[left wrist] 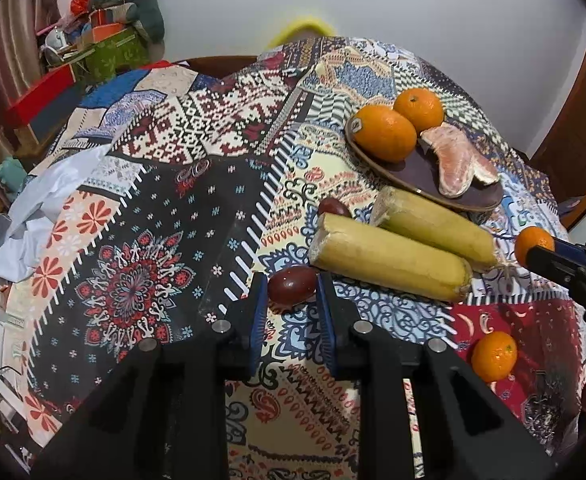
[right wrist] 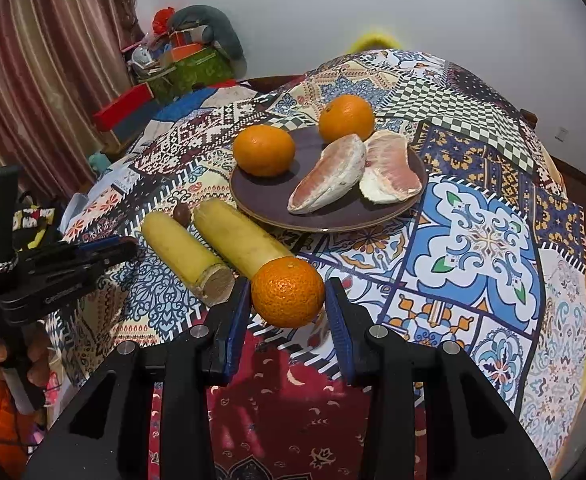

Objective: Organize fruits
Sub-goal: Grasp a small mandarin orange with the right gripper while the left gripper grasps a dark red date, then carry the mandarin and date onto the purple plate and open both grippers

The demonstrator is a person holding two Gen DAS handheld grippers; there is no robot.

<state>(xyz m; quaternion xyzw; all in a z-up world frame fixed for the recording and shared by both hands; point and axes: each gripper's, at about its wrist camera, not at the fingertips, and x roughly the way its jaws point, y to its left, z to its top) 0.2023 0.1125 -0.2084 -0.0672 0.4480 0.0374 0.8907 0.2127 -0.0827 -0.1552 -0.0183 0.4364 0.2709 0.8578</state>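
My left gripper (left wrist: 291, 288) is shut on a dark red date (left wrist: 291, 289), low over the patterned cloth. My right gripper (right wrist: 288, 294) is shut on a tangerine (right wrist: 288, 292) held above the cloth; it also shows in the left wrist view (left wrist: 533, 245). A brown plate (right wrist: 261, 196) holds two oranges (right wrist: 263, 151) (right wrist: 346, 118) and two peeled pomelo pieces (right wrist: 327, 176). Two yellow sugarcane pieces (left wrist: 389, 262) (left wrist: 433, 224) lie in front of the plate, with a second date (left wrist: 334, 207) behind them. A loose tangerine (left wrist: 494, 356) lies on the cloth near right.
The round table carries a patchwork cloth (left wrist: 141, 280). Crumpled white paper (left wrist: 25, 220) lies at its left edge. Boxes and clutter (left wrist: 101, 44) stand at the back left by a curtain. A wooden door (left wrist: 573, 140) is at the right.
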